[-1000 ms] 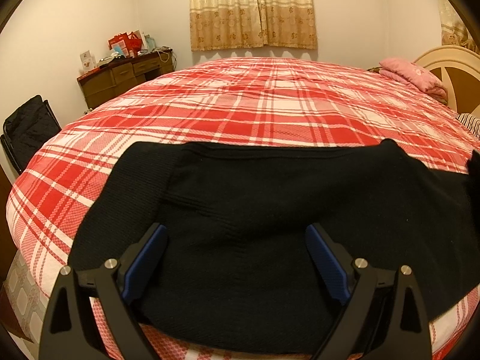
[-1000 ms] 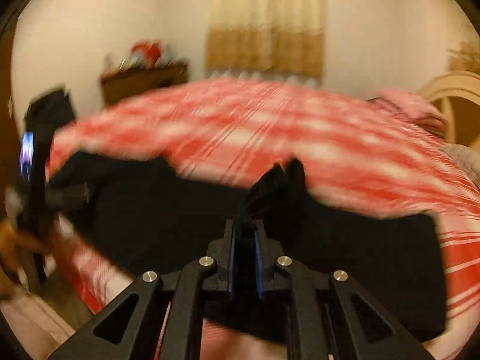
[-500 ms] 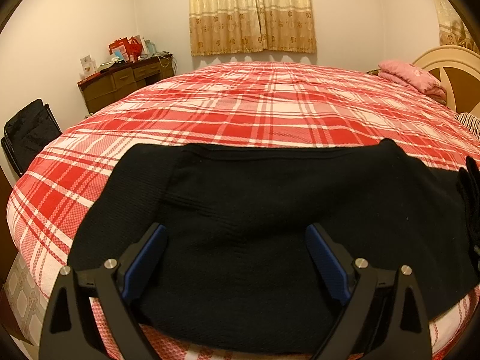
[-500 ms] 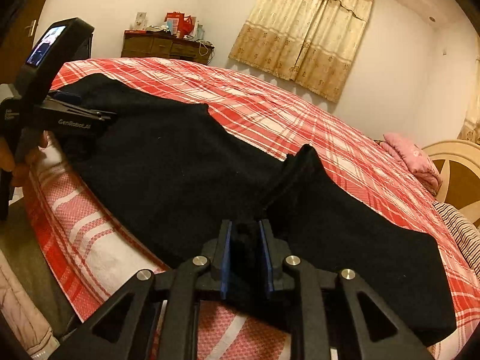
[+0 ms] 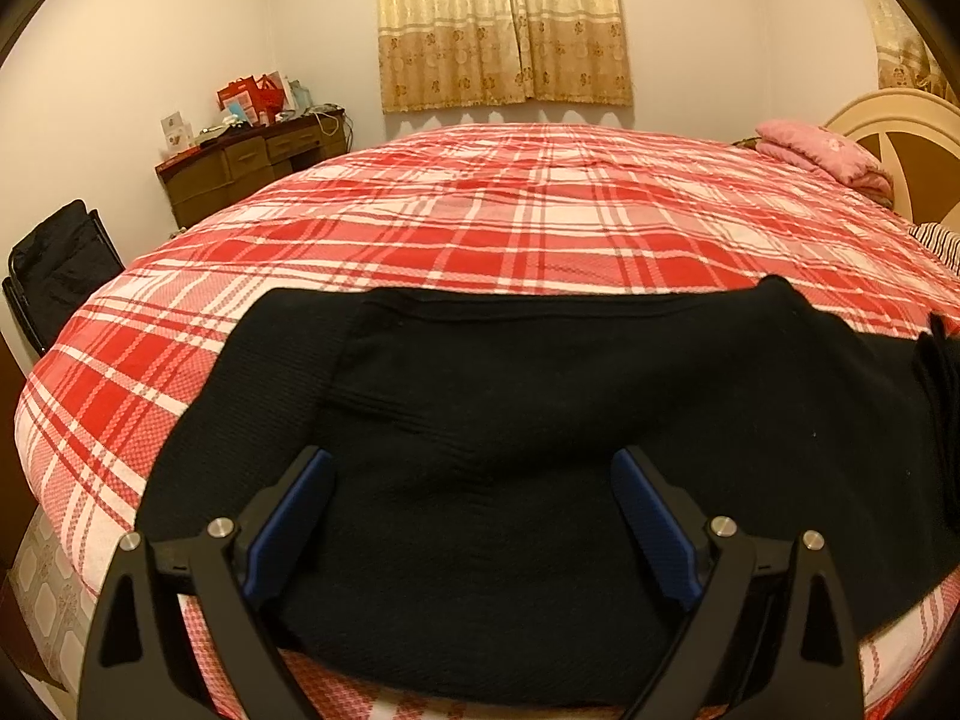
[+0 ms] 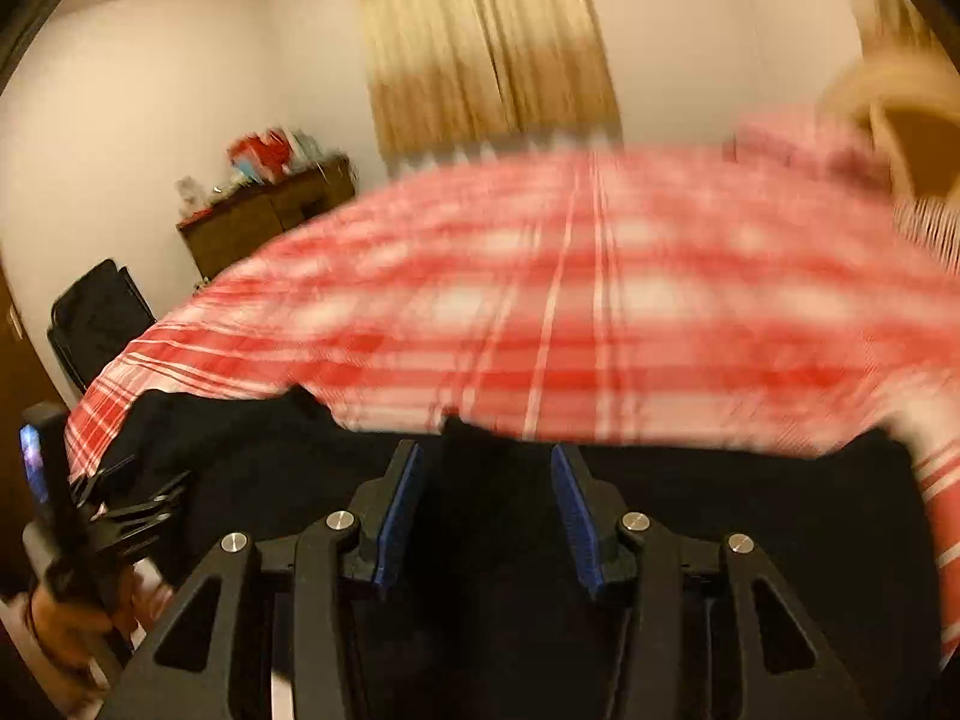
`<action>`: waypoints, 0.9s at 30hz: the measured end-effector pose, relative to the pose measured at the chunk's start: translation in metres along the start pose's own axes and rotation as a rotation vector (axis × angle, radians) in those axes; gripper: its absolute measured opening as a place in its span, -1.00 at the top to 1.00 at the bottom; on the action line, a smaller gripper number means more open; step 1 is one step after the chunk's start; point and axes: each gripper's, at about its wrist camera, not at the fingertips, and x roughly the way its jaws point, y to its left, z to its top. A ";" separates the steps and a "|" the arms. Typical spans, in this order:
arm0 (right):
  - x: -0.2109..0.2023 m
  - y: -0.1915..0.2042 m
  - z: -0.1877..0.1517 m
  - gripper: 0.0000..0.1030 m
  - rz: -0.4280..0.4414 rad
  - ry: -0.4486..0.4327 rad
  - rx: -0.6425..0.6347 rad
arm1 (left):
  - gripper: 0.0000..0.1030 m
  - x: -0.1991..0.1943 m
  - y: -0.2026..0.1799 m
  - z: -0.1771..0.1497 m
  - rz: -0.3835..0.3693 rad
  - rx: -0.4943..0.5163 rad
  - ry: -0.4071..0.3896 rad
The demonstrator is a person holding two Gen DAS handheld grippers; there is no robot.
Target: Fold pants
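— Since half a second ago the right gripper (image 6: 486,474) has let go: its blue pads (image 6: 401,504) were pinched on a raised peak of black cloth, and now the jaws are opening, with cloth lying low between them but neither pad pressing on it. What about the other one?

— Left gripper (image 5: 471,480) has not shifted. Its jaws stand wide apart over the pants (image 5: 540,420), gripping nothing; cloth lies under and between the fingers.

— How do the pants look?

— Black, finely ribbed knit, spread mostly flat on the near edge of the bed (image 5: 540,222). A folded-over layer shows as a straight edge ahead of the left gripper, with a small bunched ridge far to its right.

— Which way do they run?

— Long axis crosswise to both grippers, left to right along the bed's edge. Which end is the waist I cannot tell.

— Anything around?

— Red and white plaid cover beyond the pants, a pink bundle (image 5: 822,150) far ahead to the right by the headboard (image 5: 900,120), a wooden dresser (image 5: 258,162) and dark chair (image 5: 60,264) off to the left, curtains (image 5: 504,24) straight ahead. Right view is blurred, but the left gripper's handle (image 6: 48,480) shows at its left, held in a hand (image 6: 66,618)
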 end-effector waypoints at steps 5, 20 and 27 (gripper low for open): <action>0.002 0.033 -0.014 -0.26 -0.028 -0.030 -0.178 | -0.88 0.000 0.001 0.000 -0.001 0.005 -0.005; -0.127 -0.125 -0.003 -0.25 -0.226 -0.233 0.192 | -0.88 -0.053 -0.113 0.038 -0.377 0.169 -0.070; -0.082 -0.112 -0.024 -0.50 -0.429 -0.096 0.060 | -0.88 -0.047 -0.201 0.035 -0.413 0.247 0.006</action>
